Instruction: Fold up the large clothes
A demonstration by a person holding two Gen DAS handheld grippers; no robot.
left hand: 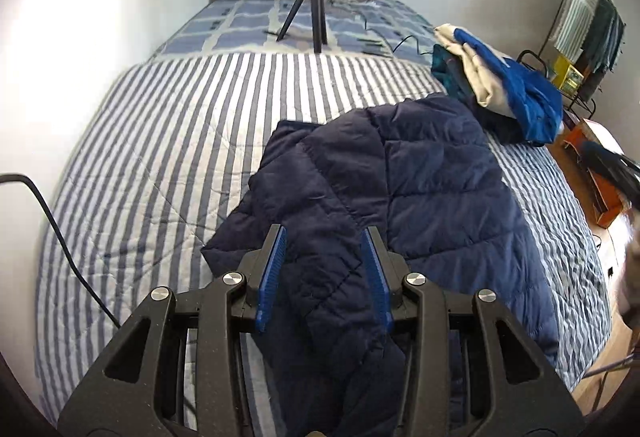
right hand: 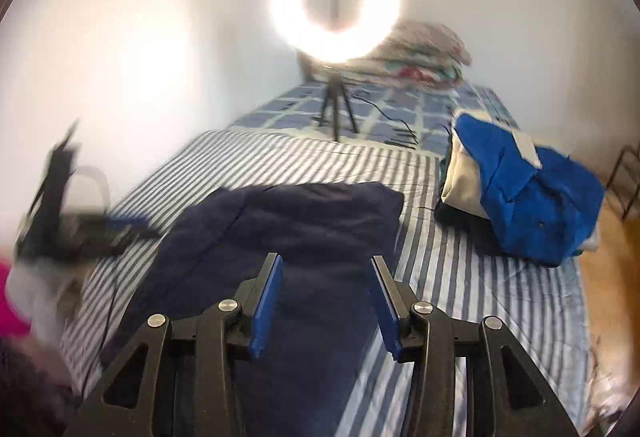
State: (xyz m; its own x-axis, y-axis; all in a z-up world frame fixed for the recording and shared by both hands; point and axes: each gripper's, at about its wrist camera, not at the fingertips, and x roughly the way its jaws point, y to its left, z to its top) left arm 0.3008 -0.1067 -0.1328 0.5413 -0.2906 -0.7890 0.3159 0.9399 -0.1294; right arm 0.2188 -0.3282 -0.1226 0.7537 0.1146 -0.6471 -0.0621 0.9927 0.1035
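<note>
**Now between folds: both grippers hang clear above the dark jacket**

Both pairs of fingers stand apart and carry nothing. The left gripper [left hand: 324, 269] hangs over the near left part of the navy quilted jacket [left hand: 420, 173], its blue pads [left hand: 272, 277] spread with only cloth showing behind them, not between them. The right gripper [right hand: 326, 301] likewise stands parted above the near end of the garment, with no fabric pinched.

The jacket lies on the striped bed cover [left hand: 160, 141], towards the near right of the bed, with a panel or sleeve already laid slantwise across its left half. By that look, one side fold is done and the hands are repositioning.

The next move probably calls for picking a fresh edge, likely the unfolded right side or the near hem, closing on it cleanly and carrying it over without dragging the padded layers askew.

Farther right, a pile of blue and cream clothes [left hand: 512, 89] waits; a ring light on a tripod [right hand: 336, 21] stands at the far end.
</note>
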